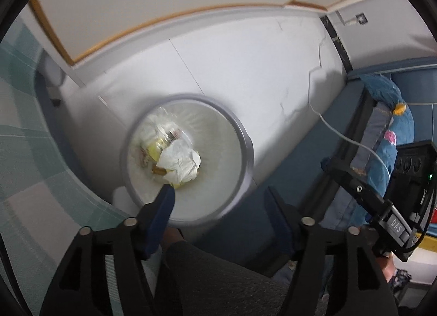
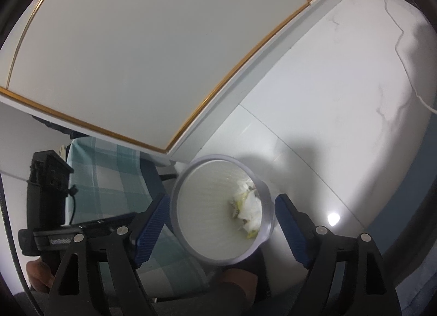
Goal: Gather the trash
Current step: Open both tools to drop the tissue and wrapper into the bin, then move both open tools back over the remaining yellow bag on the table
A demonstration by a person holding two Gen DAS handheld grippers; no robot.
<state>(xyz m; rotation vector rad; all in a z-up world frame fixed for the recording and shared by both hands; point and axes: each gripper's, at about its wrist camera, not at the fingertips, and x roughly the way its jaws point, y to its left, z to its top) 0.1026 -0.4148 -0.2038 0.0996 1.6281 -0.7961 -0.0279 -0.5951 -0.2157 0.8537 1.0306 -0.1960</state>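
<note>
A round grey-rimmed trash bin [image 1: 241,130] with a white liner stands on the floor below both grippers. Crumpled white paper [image 1: 180,163] and yellow scraps lie at its bottom. In the left wrist view my left gripper [image 1: 221,202] hangs over the bin's near edge, open, with nothing between its blue fingers [image 1: 164,206]. The right wrist view shows the same bin [image 2: 202,206] with the paper [image 2: 250,208] against its right wall. My right gripper [image 2: 222,220] is wide open above it and holds nothing.
White marble-look floor tiles [image 1: 245,70] surround the bin. A white cabinet with gold trim [image 2: 136,56] stands behind it. Green checked cloth [image 2: 109,179] lies to the left, a blue flowered pillow [image 1: 390,130] and a white cable [image 1: 355,144] to the right. A dark-trousered leg [image 1: 213,275] is beneath.
</note>
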